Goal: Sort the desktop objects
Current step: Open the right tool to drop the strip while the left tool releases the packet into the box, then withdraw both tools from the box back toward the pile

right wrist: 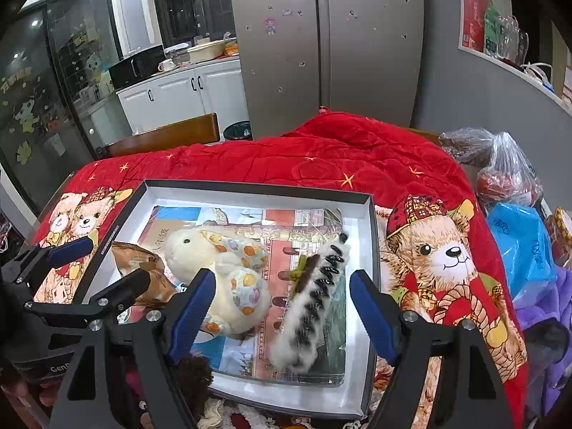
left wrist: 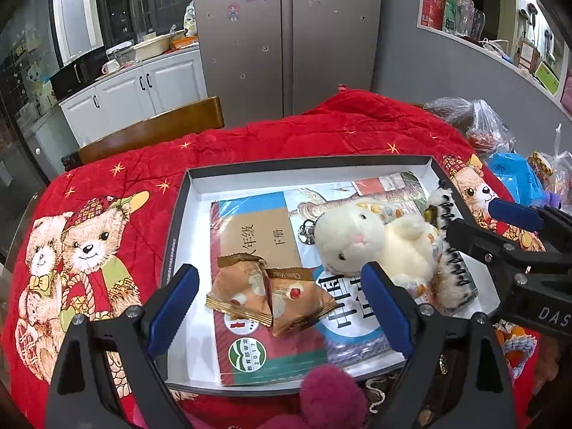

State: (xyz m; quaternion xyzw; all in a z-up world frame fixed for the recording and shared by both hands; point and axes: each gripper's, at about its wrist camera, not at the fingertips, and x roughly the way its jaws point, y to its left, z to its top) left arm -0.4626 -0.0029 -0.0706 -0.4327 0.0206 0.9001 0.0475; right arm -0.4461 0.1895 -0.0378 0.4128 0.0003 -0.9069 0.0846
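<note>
A black-rimmed tray [left wrist: 307, 164] [right wrist: 257, 189] with a white inside lies on a red quilt. Flat in it lie a textbook [left wrist: 257, 236] and a picture book [right wrist: 304, 236]. Two brown snack packets [left wrist: 271, 296] [right wrist: 139, 261] rest on the textbook, between the fingers of my left gripper [left wrist: 279, 282], which is open and clear of them. A cream plush toy [left wrist: 375, 243] [right wrist: 221, 261] lies mid-tray. A black-and-white furry strip [left wrist: 457, 282] [right wrist: 311, 304] lies between the fingers of my right gripper [right wrist: 282, 282], also open and not pressing it.
The red bear-print quilt [left wrist: 107, 186] covers the table. Plastic bags [right wrist: 511, 168] and a blue bag [right wrist: 518, 246] crowd the right side. A wooden chair back [left wrist: 150, 128] stands behind. A magenta pompom [left wrist: 329, 393] and knitted items lie at the tray's near edge.
</note>
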